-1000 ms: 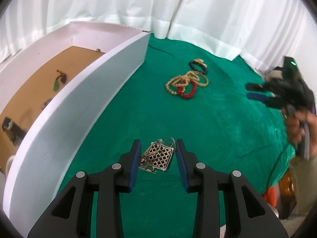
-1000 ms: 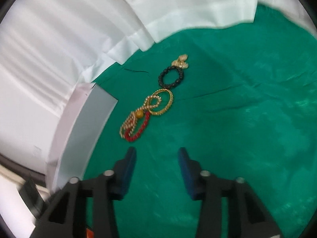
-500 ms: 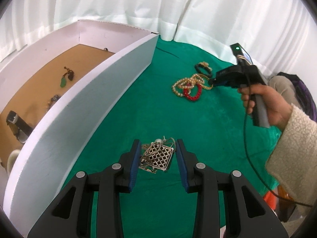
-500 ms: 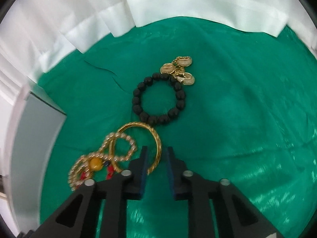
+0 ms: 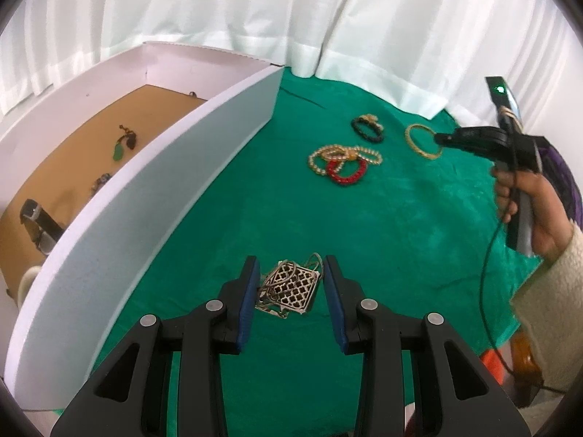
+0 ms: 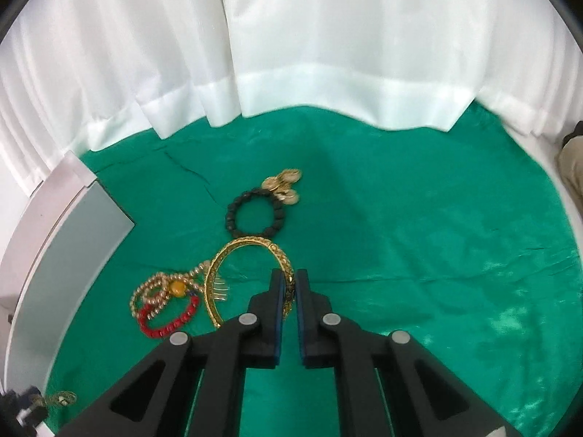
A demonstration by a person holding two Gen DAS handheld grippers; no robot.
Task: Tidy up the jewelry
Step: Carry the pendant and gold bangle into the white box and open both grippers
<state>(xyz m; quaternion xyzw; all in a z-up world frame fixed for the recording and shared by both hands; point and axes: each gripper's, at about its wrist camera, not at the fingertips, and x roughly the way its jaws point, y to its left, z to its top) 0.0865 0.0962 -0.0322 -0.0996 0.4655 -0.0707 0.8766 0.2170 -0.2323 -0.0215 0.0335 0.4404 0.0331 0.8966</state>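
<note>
The right gripper (image 6: 289,287) has its two fingers pinched nearly together on the rim of a gold bangle (image 6: 244,255), gripping the ring's right-hand side. From the left wrist view the same gripper (image 5: 439,140) shows at about two o'clock, with the bangle (image 5: 422,142) hanging from its tip clear of the green cloth (image 5: 364,225), and a hand (image 5: 524,200) in a cream fleece sleeve (image 5: 554,298) wrapped round the handle.

The left gripper (image 5: 291,284) stands partly open, its blue pads either side of a gold lattice pendant (image 5: 291,287) with a tangle of chain. The left pad looks to be touching the chain; the right pad stands just off the pendant's corner, so I cannot tell whether anything is truly clamped. The pendant lies at six o'clock in that view.

On the cloth, a black bead bracelet (image 6: 255,216) with gold coin charms (image 6: 284,185) lies at twelve o'clock from the right gripper, just beyond the bangle. At nine o'clock from the gripper, a red bead bracelet (image 6: 167,318) overlaps a cluster of pearl bracelets (image 6: 164,287) with an amber bead.

A white box (image 5: 145,196) sits at nine to eleven o'clock in the left wrist view. Its brown floor holds a green pendant (image 5: 118,151), a watch (image 5: 38,222) with a dark strap, and a small dark piece too small to make out. White curtains (image 6: 291,54) hang behind the cloth.
</note>
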